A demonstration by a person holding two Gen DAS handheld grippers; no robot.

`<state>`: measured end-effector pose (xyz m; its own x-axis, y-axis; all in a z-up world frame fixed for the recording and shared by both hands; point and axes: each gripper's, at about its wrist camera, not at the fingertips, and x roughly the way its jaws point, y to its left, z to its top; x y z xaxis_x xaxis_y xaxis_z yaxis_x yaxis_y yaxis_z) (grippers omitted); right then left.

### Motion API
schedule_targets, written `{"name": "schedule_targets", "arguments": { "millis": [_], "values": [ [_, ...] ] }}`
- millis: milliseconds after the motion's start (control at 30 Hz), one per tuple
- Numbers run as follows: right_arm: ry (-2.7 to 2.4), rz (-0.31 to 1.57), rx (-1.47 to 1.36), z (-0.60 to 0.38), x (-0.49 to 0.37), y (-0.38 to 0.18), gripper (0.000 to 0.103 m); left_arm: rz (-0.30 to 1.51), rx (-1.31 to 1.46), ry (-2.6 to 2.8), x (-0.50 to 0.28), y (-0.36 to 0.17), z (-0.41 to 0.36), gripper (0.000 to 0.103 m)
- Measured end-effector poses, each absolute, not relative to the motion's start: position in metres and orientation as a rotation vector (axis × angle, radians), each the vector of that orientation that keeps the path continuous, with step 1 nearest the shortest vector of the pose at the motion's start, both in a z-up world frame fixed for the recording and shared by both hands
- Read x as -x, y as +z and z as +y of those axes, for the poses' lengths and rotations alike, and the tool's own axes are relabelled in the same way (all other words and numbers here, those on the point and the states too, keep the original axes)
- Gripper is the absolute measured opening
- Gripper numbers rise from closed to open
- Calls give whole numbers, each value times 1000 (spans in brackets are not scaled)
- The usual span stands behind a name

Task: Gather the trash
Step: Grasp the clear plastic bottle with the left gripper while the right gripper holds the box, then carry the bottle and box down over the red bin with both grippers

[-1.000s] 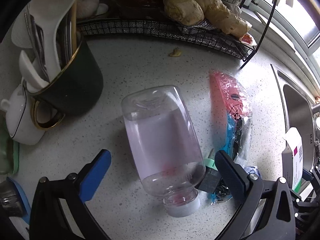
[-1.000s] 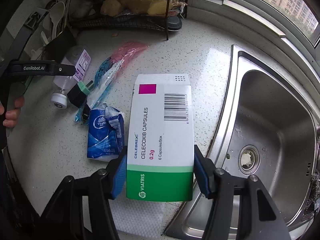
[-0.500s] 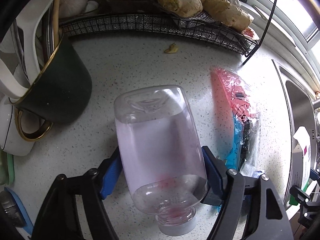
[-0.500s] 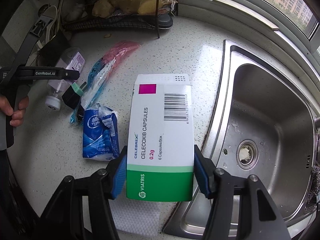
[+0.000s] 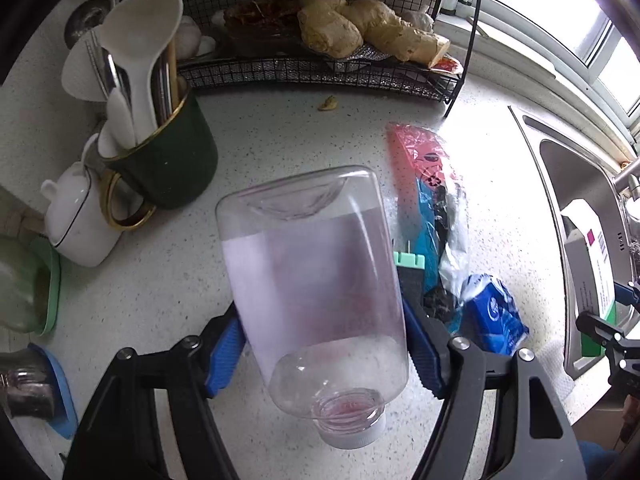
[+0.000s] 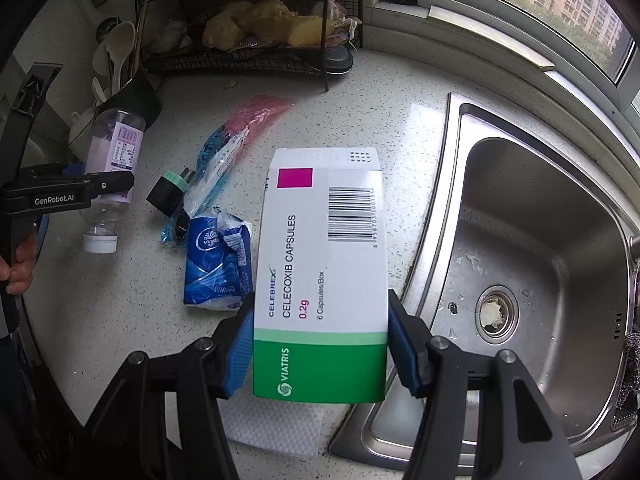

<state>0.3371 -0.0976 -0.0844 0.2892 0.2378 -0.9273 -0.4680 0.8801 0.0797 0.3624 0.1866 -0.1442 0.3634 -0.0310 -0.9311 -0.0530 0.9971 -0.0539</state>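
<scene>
A clear plastic bottle (image 5: 312,280) with a white cap and a lilac label sits between the blue pads of my left gripper (image 5: 324,328). Its jaws are closing on the bottle's sides, and the bottle hangs cap-down, lifted off the speckled counter. The right wrist view shows the same bottle (image 6: 116,148) at the far left. My right gripper (image 6: 320,320) is shut on a white and green medicine box (image 6: 324,248), held over the counter beside the sink. A blue tissue pack (image 6: 218,268), a pink and blue plastic wrapper (image 6: 228,152) and a black plug (image 6: 168,192) lie on the counter.
A steel sink (image 6: 540,240) fills the right side. A wire rack (image 5: 320,72) holding ginger stands at the back, with a dark green mug (image 5: 172,160) of utensils and a white pot (image 5: 76,224) to its left. A white paper towel (image 6: 276,424) lies at the counter's front edge.
My left gripper went from wide open around the lying bottle to closed on it, then raised it off the counter. The right gripper and its box stayed put.
</scene>
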Motion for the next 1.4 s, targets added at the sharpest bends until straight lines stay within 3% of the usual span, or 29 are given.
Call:
{"name": "schedule_targets", "arguments": {
  "millis": [467, 1400],
  "values": [
    [603, 1113, 225, -102, -299, -60, 56, 1177, 123, 5, -258, -104, 152, 70],
    [695, 1024, 252, -248, -132, -54, 56, 1157, 60, -38, -80, -101, -68, 70]
  ]
}}
